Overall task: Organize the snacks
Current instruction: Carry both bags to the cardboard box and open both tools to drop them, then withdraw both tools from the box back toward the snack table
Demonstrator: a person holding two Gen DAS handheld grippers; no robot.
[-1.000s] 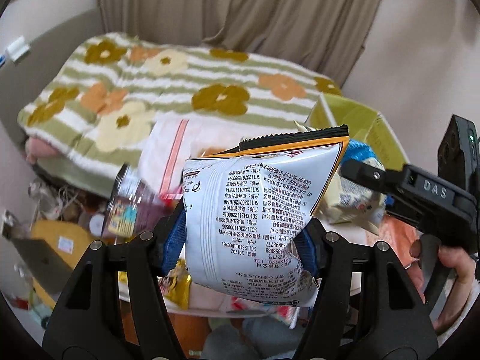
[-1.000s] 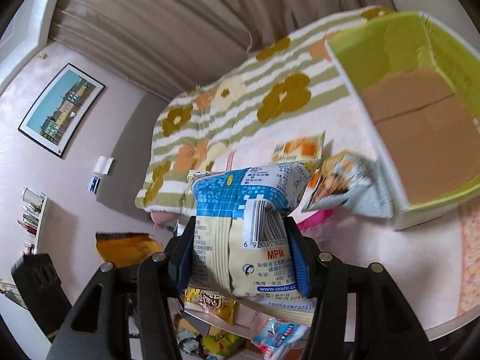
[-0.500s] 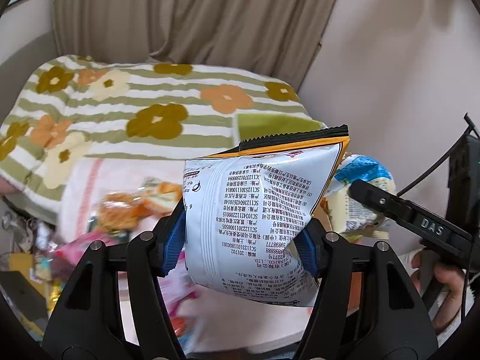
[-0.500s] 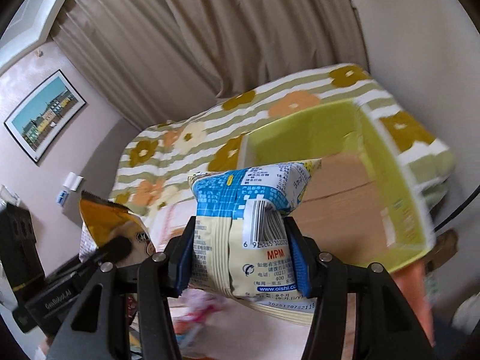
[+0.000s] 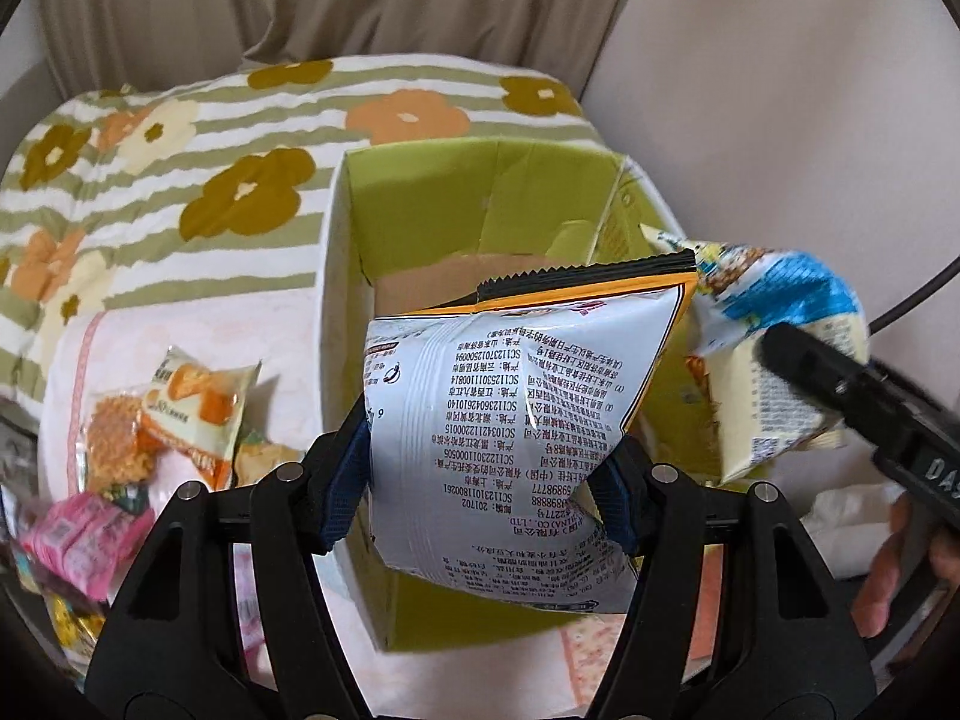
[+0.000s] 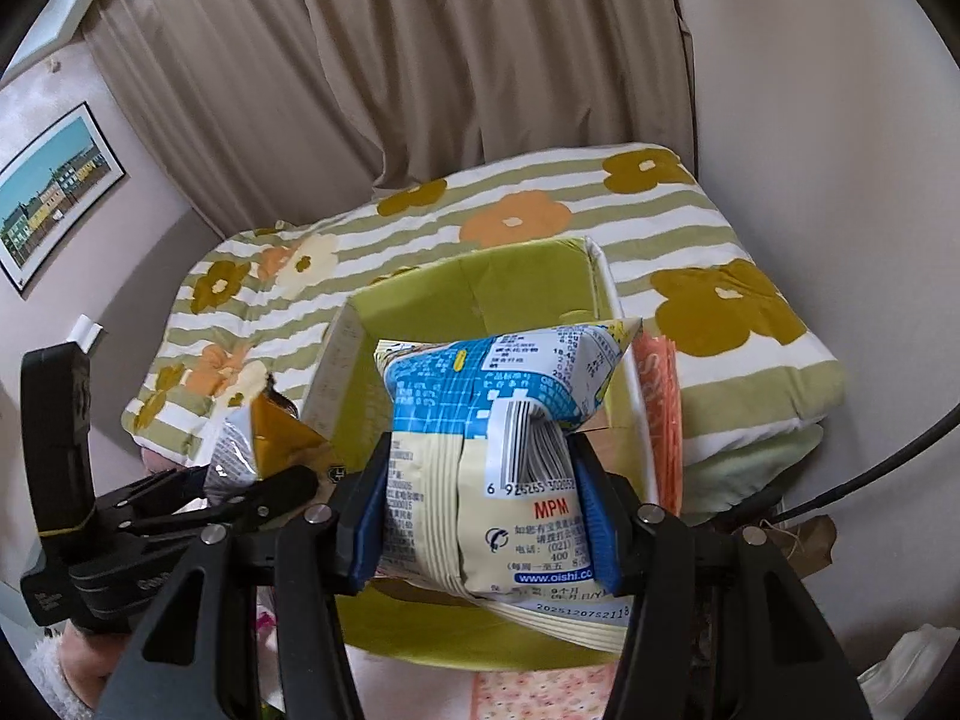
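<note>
Nearest the left wrist camera, the left gripper (image 5: 486,480) has its jaws clamped on a white snack bag (image 5: 516,420) with an orange and black top edge, its printed back facing the camera. The bag hangs above the open green box (image 5: 420,192), over the near part of its opening. To the right in the same view, the right gripper (image 5: 840,384) reaches in from the side with its own packet, and part of a hand (image 5: 900,576) shows below it.

In the right wrist view, the right gripper's jaws are pressed tight on a blue and cream snack packet (image 6: 492,456), barcode side up, which is held over the same green box (image 6: 528,276). The box's brown cardboard floor (image 5: 444,276) is visible past the held bags.

Left of the box, a small heap of other snacks (image 5: 180,414) lies on the pink-covered surface (image 5: 180,336): an orange and white packet, a noodle-like pack and some pink wrappers.

Beyond the box lies a bed with a striped flower blanket (image 5: 240,120). Behind that hang beige curtains (image 6: 450,60), and a framed picture (image 6: 54,192) is on the wall at the left.
</note>
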